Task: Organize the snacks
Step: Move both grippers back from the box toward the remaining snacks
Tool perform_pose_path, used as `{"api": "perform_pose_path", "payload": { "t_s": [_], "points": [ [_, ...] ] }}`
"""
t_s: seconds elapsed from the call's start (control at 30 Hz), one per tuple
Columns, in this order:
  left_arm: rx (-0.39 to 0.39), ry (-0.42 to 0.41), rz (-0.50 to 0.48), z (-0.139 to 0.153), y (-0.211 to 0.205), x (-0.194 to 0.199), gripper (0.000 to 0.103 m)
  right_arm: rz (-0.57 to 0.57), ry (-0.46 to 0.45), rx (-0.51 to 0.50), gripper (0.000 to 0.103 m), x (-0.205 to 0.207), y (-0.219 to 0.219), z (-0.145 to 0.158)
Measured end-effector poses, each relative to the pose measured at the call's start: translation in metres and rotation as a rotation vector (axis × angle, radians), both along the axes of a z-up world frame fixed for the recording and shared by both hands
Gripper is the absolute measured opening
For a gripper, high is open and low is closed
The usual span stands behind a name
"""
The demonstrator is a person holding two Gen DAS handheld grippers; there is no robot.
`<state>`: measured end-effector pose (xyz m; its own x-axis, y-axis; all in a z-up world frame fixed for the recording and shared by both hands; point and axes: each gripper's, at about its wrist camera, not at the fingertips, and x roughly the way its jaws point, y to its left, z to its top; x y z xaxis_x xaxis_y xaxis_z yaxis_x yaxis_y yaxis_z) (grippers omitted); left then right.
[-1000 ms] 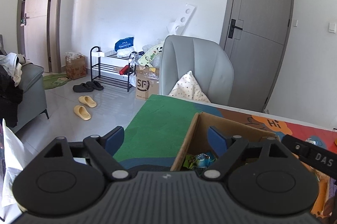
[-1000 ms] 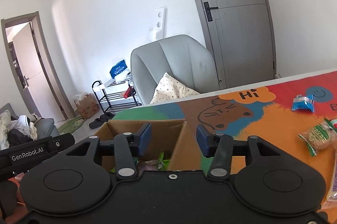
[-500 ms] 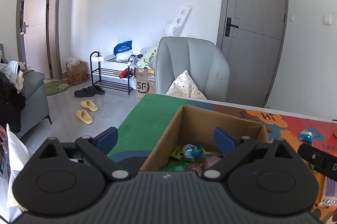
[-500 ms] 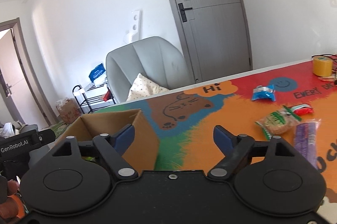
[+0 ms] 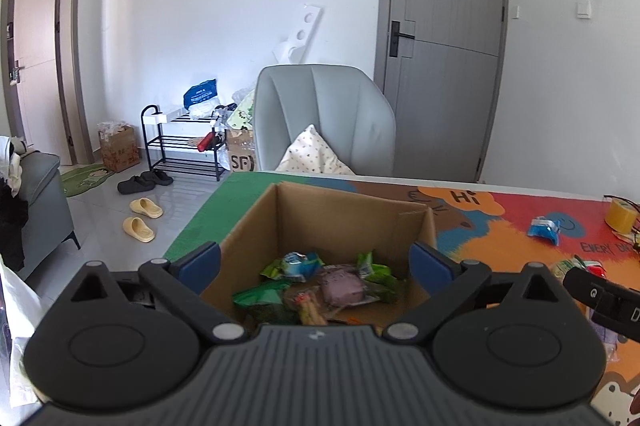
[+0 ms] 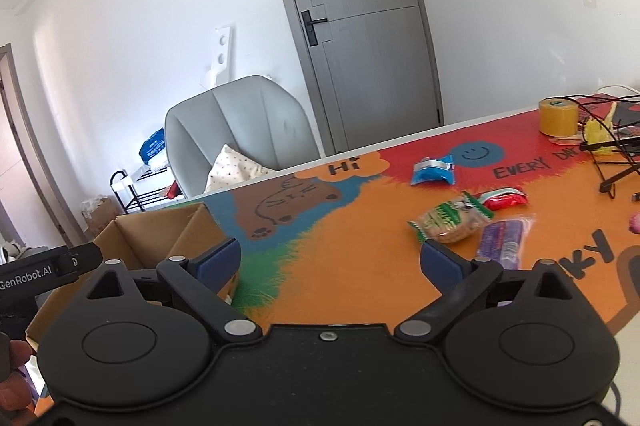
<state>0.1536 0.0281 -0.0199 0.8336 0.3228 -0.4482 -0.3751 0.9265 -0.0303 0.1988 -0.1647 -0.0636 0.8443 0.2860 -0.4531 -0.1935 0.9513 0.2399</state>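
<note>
Left tongs [image 5: 315, 260] agape over cardboard box [image 5: 256, 222] rim

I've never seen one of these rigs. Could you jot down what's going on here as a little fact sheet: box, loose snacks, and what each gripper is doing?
box: cardboard box, open, on the colourful mat
inside box: several wrappers, green and purple
loose snacks: blue packet, red packet, biscuit pack, purple pack
left gripper: open, holding nothing, over the box
right gripper: open, holding nothing, facing the loose snacks
also on mat: yellow tape roll

Black tool [image 6: 330, 262], blue pads [image 6: 218, 258], silver pivot screws, "GenRobot.AI" lettering.
</note>
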Motion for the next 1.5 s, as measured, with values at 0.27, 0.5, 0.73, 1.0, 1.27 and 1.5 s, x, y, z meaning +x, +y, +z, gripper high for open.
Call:
{"api": "perform_pose_path", "payload": {
  "t_s": [0.27, 0.5, 0.73, 1.0, 1.27, 1.5],
  "points": [
    [-0.001, 0.023, -0.062, -0.005, -0.027, 0.003, 0.1, -0.038, 0.008, -0.009, 0.098, -0.006, -0.026, -0.004],
    [-0.005, 0.014, -0.119, -0.005, -0.051, 0.005, 0.1, -0.082, 0.025, -0.01, 0.098, -0.006, -0.05, -0.01],
    [0.021, 0.03, -0.173, -0.01, -0.071, 0.009, 0.1, -0.093, 0.06, -0.016, 0.098, -0.002, -0.062, -0.023],
    [0.034, 0.063, -0.218, -0.022, -0.095, 0.02, 0.1, -0.132, 0.111, -0.011, 0.085, 0.009, -0.074, -0.044],
    [0.068, 0.09, -0.26, -0.03, -0.113, 0.03, 0.1, -0.146, 0.157, -0.005, 0.075, 0.024, -0.08, -0.061],
    [0.079, 0.101, -0.259, -0.033, -0.124, 0.042, 0.1, -0.147, 0.161, -0.015, 0.07, 0.046, -0.084, -0.064]
  ]
}}
